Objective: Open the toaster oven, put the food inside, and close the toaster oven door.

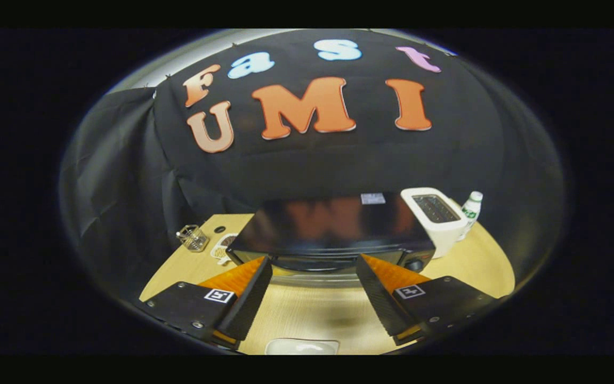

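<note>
Ahead of open gripper (313, 266): toaster oven (333, 229).

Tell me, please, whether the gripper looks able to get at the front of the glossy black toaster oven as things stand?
Probably yes: the gripper is open, and the glossy black toaster oven sits just ahead of its fingers, with bare light wooden table between them.
</note>
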A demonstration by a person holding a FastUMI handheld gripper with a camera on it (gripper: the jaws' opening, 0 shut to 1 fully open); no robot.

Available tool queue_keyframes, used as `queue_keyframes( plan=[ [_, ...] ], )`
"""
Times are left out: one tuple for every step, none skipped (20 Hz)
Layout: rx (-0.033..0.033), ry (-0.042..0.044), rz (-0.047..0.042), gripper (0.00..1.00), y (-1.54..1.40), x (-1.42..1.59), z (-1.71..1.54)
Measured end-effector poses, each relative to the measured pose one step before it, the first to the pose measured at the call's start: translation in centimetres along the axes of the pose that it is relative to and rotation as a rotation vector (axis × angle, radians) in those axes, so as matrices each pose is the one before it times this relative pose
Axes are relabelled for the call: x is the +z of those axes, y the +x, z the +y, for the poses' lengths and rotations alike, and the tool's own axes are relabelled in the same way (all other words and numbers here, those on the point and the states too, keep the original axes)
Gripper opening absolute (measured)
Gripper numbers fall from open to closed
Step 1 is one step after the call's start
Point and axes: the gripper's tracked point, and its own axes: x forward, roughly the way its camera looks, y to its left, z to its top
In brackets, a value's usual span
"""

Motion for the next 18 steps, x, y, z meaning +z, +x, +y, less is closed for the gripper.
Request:
queue_keyframes(
  plan=[
    [-0.00700, -0.01193, -0.05497, 0.94, -1.124, 1.913, -0.223],
    [-0.00596, -0.01239, -0.05829, 0.94, -0.827, 1.922, 0.024],
    [-0.00475, -0.01145, -0.05665, 0.95, -0.792, 2.075, -0.134],
    [-0.00547, -0.01042, -0.05347, 0.95, -0.960, 2.034, -0.143],
    [-0.00155, -0.00669, -0.05936, 0.96, -0.663, 2.090, -0.018],
    [-0.00098, -0.00738, -0.05555, 0.96, -0.724, 2.059, 0.041],
    [0.00068, -0.00682, -0.05375, 0.97, -0.513, 1.874, -0.012],
    [-0.00314, -0.01233, -0.03607, 0.97, -0.407, 1.443, -0.241],
    [-0.00783, -0.00997, -0.02141, 0.97, -0.426, 1.124, -0.358],
    [-0.00688, -0.00633, -0.00760, 0.97, -0.456, 0.704, -0.318],
    [-0.00512, -0.00033, -0.01216, 0.97, -0.330, 0.878, -0.182],
    [0.00045, -0.00204, -0.01611, 0.97, -0.238, 0.928, -0.176],
    [-0.00604, -0.00246, -0.01419, 0.97, -0.277, 0.779, 0.183],
    [-0.00499, -0.00348, -0.00506, 0.97, 0.105, 0.267, -0.557],
    [-0.00438, -0.00117, -0.00759, 0.97, -0.102, 0.521, -0.127],
    [-0.00034, -0.00860, -0.00908, 0.97, -0.193, 0.455, -0.069],
    [-0.00101, -0.00723, -0.01052, 0.97, -0.017, 0.355, -0.054],
    [-0.00104, -0.00605, -0.00572, 0.97, -0.160, 0.336, -0.014]
  ],
)
